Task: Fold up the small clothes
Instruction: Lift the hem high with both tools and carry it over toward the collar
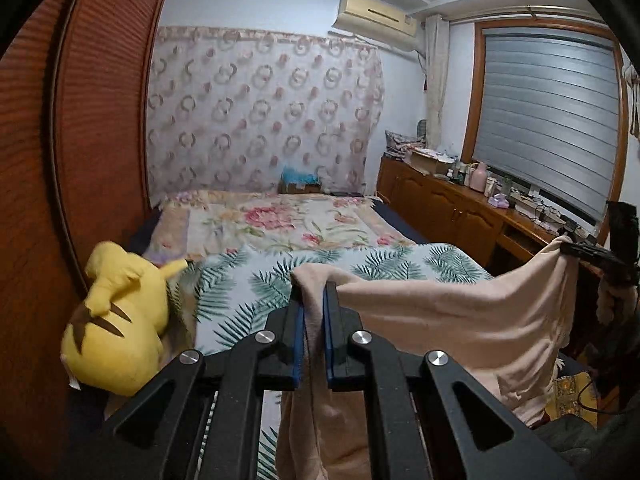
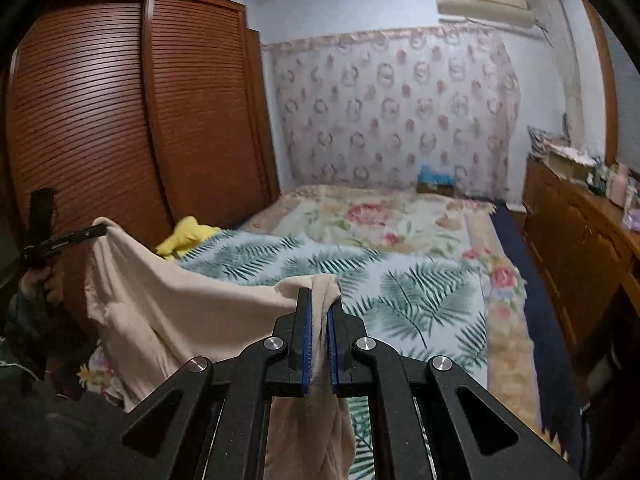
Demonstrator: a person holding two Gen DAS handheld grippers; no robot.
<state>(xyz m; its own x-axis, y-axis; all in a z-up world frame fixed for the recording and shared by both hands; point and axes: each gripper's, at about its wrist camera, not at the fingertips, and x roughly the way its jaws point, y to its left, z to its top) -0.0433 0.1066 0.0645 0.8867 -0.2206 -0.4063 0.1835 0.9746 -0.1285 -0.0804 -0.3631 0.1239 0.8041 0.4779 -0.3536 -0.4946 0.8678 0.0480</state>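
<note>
Beige garment (image 1: 452,320) hangs stretched in the air above the bed's (image 1: 360,264) near edge, one top corner clamped in the left gripper (image 1: 314,312), the other in the right gripper (image 2: 319,328). Judged step: spreading before folding; next, lower it flat onto the leaf-print cover.

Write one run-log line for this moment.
left tongs: shut on beige garment | right tongs: shut on garment | garment: stretched above bed

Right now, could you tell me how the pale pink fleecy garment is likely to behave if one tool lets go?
The pale pink fleecy garment sags between the left tool and right tool, so it is probably floppy. It would likely swing down. The folds look soft, so probably light.
</note>
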